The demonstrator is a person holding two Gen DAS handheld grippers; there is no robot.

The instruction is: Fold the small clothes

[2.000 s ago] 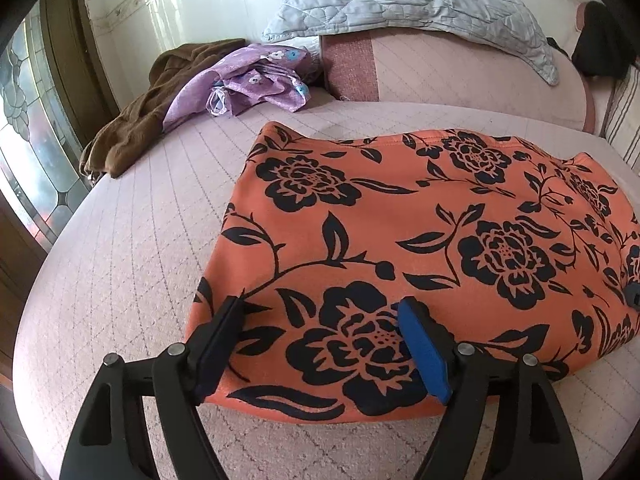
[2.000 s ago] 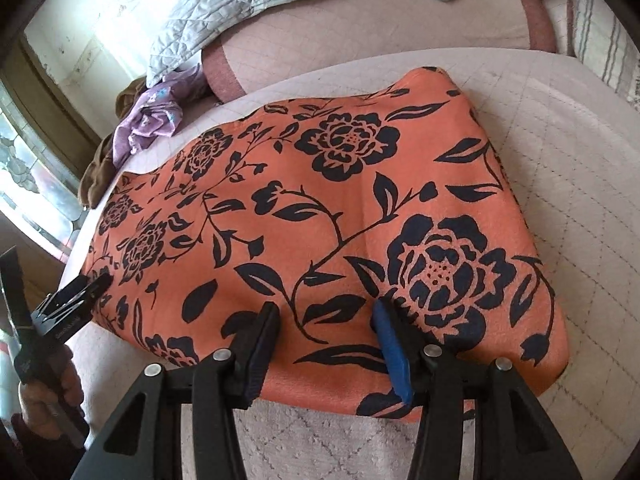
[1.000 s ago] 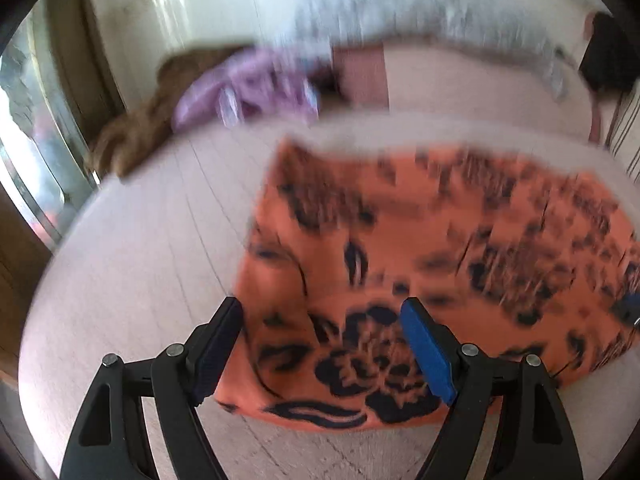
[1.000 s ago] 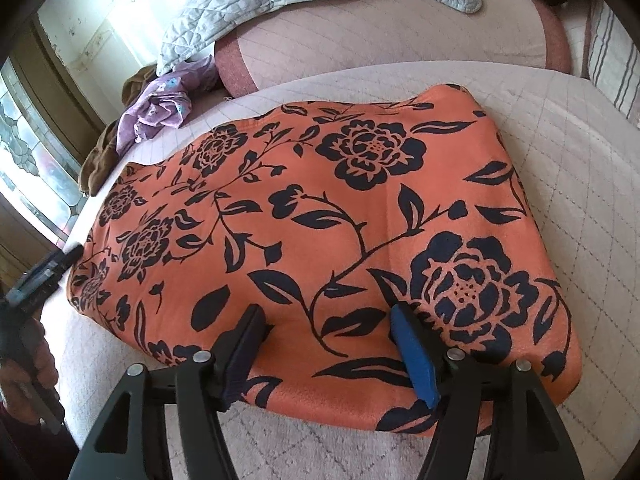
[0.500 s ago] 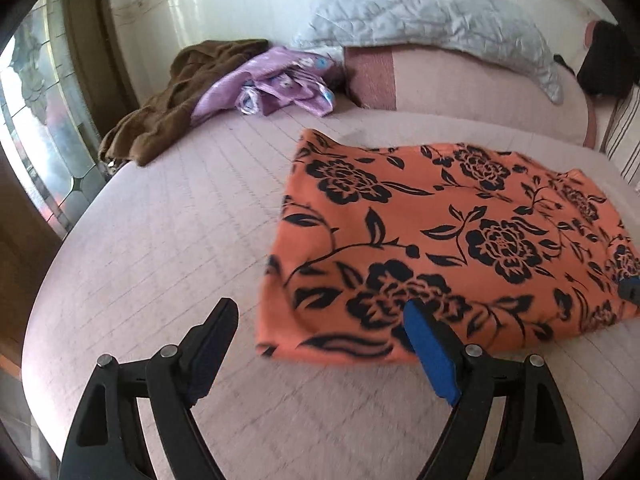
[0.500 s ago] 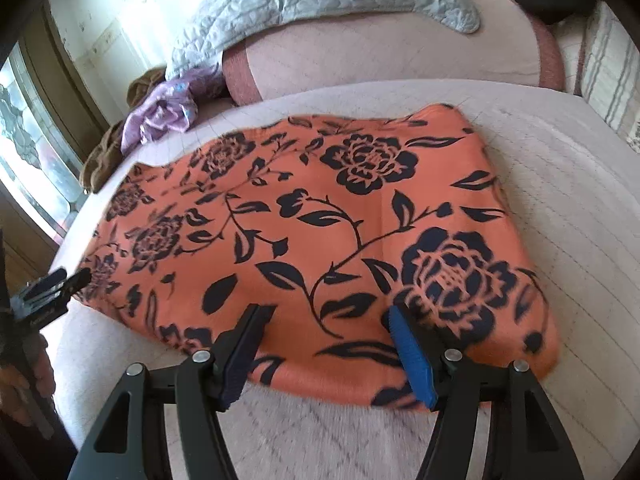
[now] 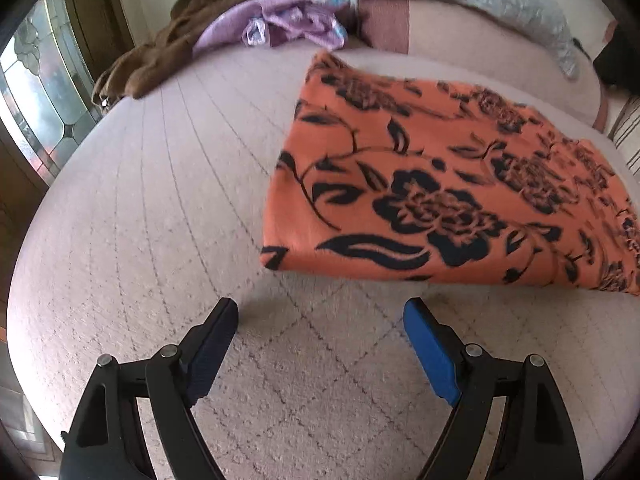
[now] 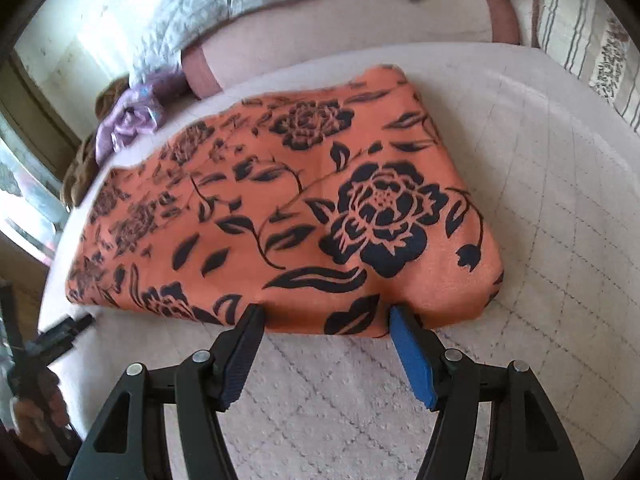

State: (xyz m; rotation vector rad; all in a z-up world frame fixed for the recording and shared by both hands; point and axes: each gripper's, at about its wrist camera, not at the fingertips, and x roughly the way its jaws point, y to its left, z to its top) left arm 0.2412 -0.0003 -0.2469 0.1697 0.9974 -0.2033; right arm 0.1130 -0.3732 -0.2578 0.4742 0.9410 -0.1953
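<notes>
1. While both pairs of tongs are standing spread with nothing pinched, the left tongs are hovering over bare quilted bed cover, their tips short of the near edge of the orange floral garment.
2. The right tongs are sitting right at the garment's near edge, the two tips just meeting the folded hem; whether they are touching the cloth or only overlapping it in the view I cannot tell, but the pads are not pressing on it.
3. The orange floral garment is lying folded into a flat, roughly rectangular slab on the bed, its black roses and leaves facing up.
4. In the right wrist view, a person's hand is gripping the handle of the left tongs at the lower left, close to the garment's far corner.
5. Farther back, a purple garment and a brown garment are lying heaped together at the head of the bed near the window.
6. A grey quilted pillow is resting on a pink bolster behind the orange piece.
</notes>
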